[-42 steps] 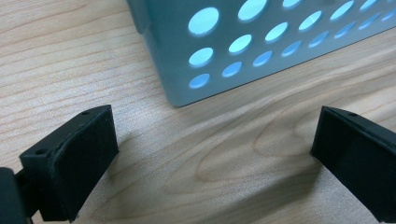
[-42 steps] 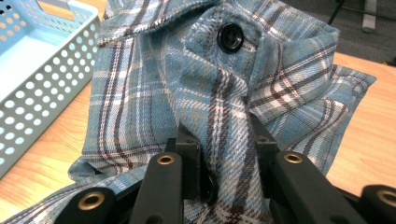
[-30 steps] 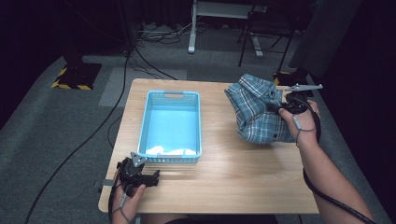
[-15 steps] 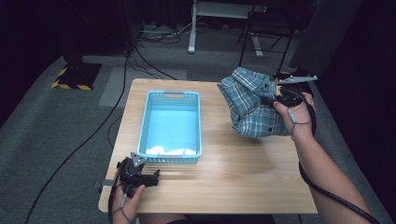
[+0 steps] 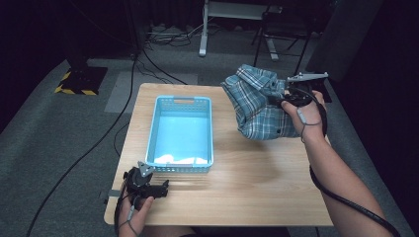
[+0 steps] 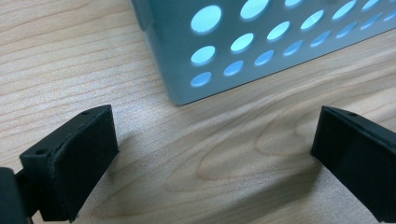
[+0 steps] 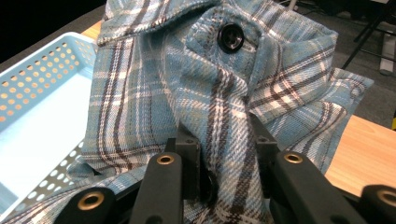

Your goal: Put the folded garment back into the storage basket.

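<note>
Right gripper (image 5: 282, 101) clamped on plaid shirt (image 5: 257, 106), bunched and lifted over bench (image 5: 257, 182) right of blue basket (image 5: 182, 129). Left gripper (image 5: 160, 189) jaws wide, nothing between, beside basket's near corner.

No text, label, brand name or number can be read anywhere in these views. The only sign-like marking is the yellow-and-black hazard striping (image 5: 75, 90) on the floor, at about 10 o'clock from the table (image 5: 257, 197) in the high view; it carries no letters. The plaid shirt (image 7: 196, 93) shows 1 dark button (image 7: 230, 37) in the right gripper view, with no legible tag or logo on it. The blue basket (image 5: 180, 133) bears no print.
</note>
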Action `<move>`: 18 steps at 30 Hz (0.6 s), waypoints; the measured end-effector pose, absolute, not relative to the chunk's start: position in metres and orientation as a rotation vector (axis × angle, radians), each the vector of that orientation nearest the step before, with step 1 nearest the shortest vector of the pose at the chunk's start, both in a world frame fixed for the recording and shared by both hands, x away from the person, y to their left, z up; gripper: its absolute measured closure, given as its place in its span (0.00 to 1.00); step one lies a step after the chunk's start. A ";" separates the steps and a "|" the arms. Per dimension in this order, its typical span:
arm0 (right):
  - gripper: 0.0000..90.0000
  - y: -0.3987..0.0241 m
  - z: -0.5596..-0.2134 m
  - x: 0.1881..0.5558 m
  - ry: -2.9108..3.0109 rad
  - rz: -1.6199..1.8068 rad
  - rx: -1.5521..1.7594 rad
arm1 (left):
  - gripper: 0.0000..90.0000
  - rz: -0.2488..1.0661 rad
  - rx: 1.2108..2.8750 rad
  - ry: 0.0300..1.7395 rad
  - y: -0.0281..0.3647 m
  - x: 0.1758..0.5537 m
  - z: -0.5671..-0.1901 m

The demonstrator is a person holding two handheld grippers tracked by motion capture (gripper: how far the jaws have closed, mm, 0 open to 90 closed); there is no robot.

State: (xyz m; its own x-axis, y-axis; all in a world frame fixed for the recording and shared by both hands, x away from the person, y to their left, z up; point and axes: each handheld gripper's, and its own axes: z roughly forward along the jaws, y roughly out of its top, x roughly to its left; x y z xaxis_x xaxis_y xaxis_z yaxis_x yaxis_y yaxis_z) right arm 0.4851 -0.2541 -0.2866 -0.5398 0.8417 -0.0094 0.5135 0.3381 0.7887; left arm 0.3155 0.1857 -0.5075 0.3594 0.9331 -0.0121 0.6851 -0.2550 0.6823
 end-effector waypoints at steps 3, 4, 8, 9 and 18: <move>0.80 -0.247 -0.283 0.486 2.192 1.072 1.175 | 0.00 0.537 2.027 1.399 0.186 0.316 -0.507; 0.80 -0.245 -0.281 0.486 2.193 1.075 1.171 | 0.00 0.537 2.030 1.396 0.186 0.316 -0.507; 0.80 -0.235 -0.276 0.486 2.196 1.088 1.150 | 0.00 0.537 2.030 1.397 0.186 0.316 -0.507; 0.80 -0.232 -0.275 0.486 2.196 1.097 1.145 | 0.00 0.537 2.030 1.396 0.186 0.316 -0.507; 0.80 -0.207 -0.265 0.487 2.214 1.126 1.105 | 0.00 0.533 2.034 1.391 0.186 0.317 -0.507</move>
State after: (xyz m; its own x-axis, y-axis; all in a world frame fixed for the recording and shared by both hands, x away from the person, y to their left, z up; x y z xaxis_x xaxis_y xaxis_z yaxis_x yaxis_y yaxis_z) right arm 0.4870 -0.2071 -0.2654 -0.5958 0.8030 -0.0127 0.4627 0.3562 0.8118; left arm 0.3170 0.1857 -0.5072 0.3672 0.9301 -0.0112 0.6842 -0.2620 0.6806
